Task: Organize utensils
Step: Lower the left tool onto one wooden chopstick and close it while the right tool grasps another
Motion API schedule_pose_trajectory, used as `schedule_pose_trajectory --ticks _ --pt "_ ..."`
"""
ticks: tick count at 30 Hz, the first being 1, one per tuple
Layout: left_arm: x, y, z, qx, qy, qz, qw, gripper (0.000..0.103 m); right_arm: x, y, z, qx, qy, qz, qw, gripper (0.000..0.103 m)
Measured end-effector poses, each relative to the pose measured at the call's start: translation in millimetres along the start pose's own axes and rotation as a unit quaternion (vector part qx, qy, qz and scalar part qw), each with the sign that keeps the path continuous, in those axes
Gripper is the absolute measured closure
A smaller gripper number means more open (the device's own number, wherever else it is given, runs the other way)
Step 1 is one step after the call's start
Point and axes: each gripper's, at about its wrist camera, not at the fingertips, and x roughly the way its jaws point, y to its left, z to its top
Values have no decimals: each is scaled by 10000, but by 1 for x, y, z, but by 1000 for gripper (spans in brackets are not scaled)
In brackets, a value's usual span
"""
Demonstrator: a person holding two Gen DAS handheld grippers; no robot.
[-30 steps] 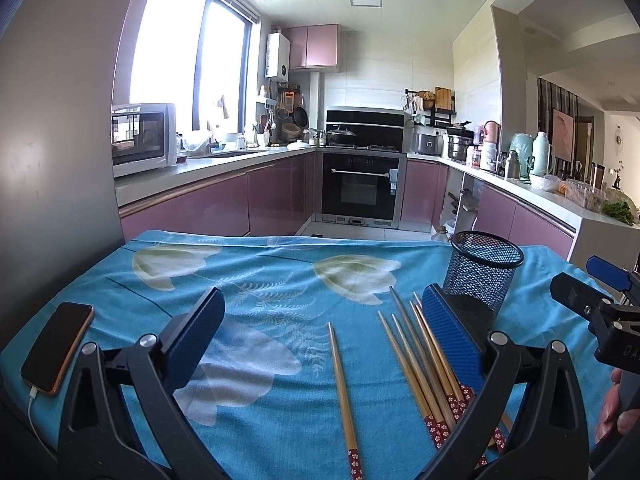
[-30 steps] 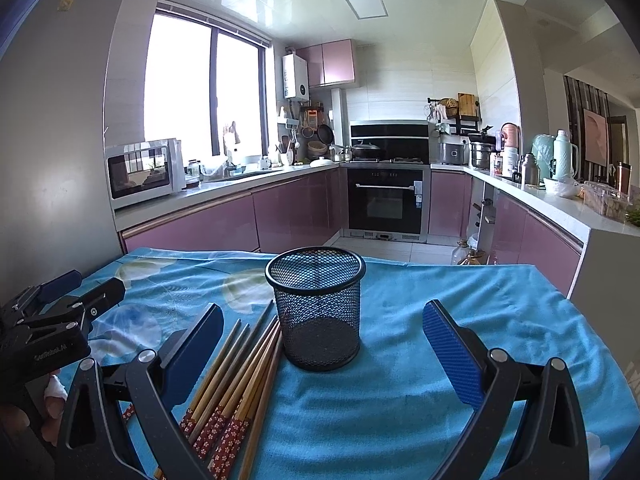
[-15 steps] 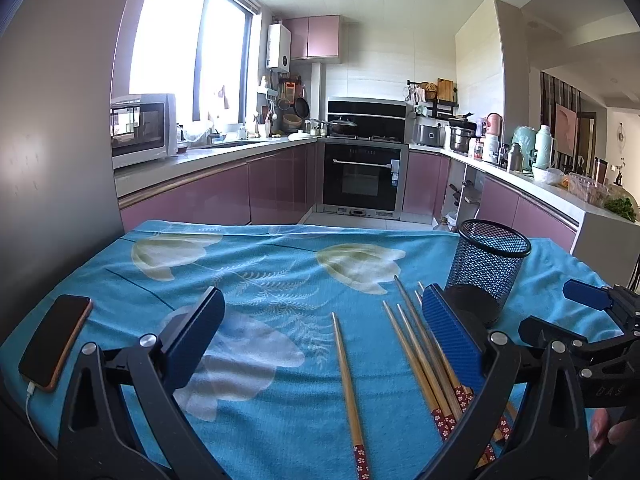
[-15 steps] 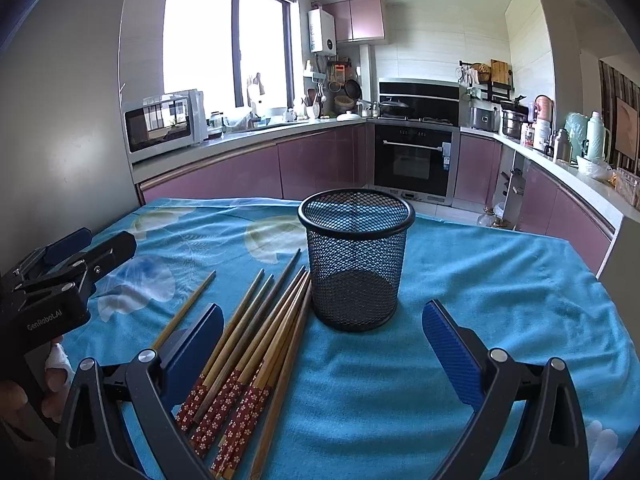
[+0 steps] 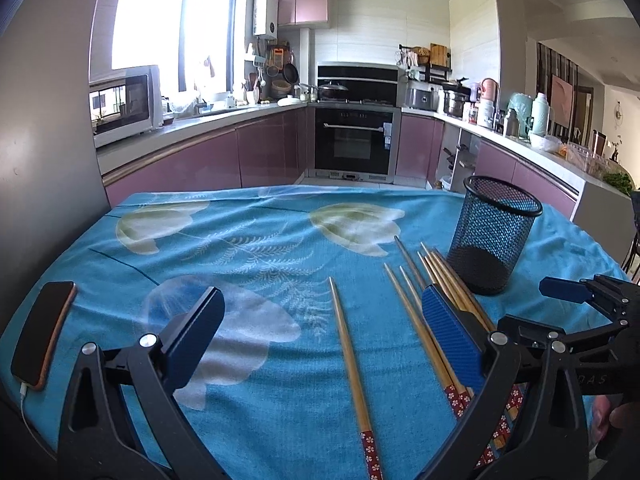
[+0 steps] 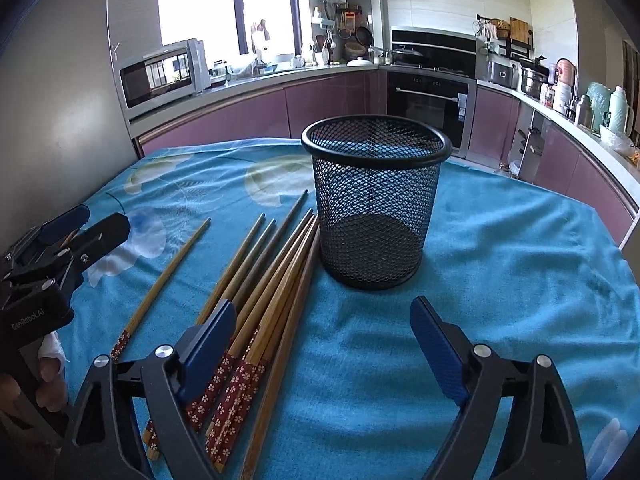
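A black mesh holder (image 6: pixel 376 204) stands upright and empty on the blue cloth; it also shows in the left wrist view (image 5: pixel 494 234). Several wooden chopsticks with red patterned ends (image 6: pixel 264 292) lie bunched just left of it. One single chopstick (image 5: pixel 350 356) lies apart to their left, and also shows in the right wrist view (image 6: pixel 164 284). My left gripper (image 5: pixel 320 334) is open and empty, low over the single chopstick. My right gripper (image 6: pixel 320 338) is open and empty, close in front of the holder, its left finger (image 6: pixel 208 338) over the bunch.
A phone (image 5: pixel 42 334) with a cable lies at the cloth's left edge. The table with the blue floral cloth (image 5: pixel 248 240) stands in a kitchen with pink cabinets and an oven (image 5: pixel 354 140) behind. A grey wall is at the left.
Both grippers have moved forward and lower toward the table. The holder and chopsticks look nearer in the right wrist view. Nothing on the table has moved.
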Motion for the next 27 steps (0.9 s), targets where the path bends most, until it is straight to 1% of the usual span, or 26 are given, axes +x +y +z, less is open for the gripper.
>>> schedule_pose_trajectory --ticks 2,3,7,8,11,13,14,15,17,19,21,23,27 --pt "9 -1 -2 77 194 -71 9998 6 4 1 1 -25 127 51 9999 34" --pt "13 -2 -3 123 295 -103 9994 6 7 2 2 -47 201 72 9998 40" --pt "25 -8 -6 312 620 -213 9974 7 14 5 3 -86 405 195 9990 52" --pt "29 -9 -6 344 706 -230 9966 9 15 5 3 -77 435 238 9987 53" --pt "39 -8 -9 386 983 -319 9939 20 16 2 4 -5 512 343 9981 57" --pt "47 -6 -10 372 1155 -402 9918 25 17 0 5 64 563 465 9973 64" --pt "50 -5 -11 363 1230 -447 9907 28 18 -1 6 98 600 530 9967 66" --pt "53 -5 -12 369 1300 -504 9895 32 19 -2 7 126 638 581 9962 67" --pt "59 -4 -13 378 1421 -599 9873 36 22 -1 8 143 675 626 9956 67" --pt "64 -5 -15 372 1523 -700 9852 40 24 -1 8 185 710 704 9948 69" --pt "69 -5 -16 352 1610 -783 9832 47 23 -4 9 260 696 766 9943 69" --pt "74 -3 -17 320 1691 -815 9817 51 21 -8 9 335 670 795 9940 70" --pt "82 -5 -17 356 1724 -844 9808 56 25 -11 11 347 748 730 9939 78"
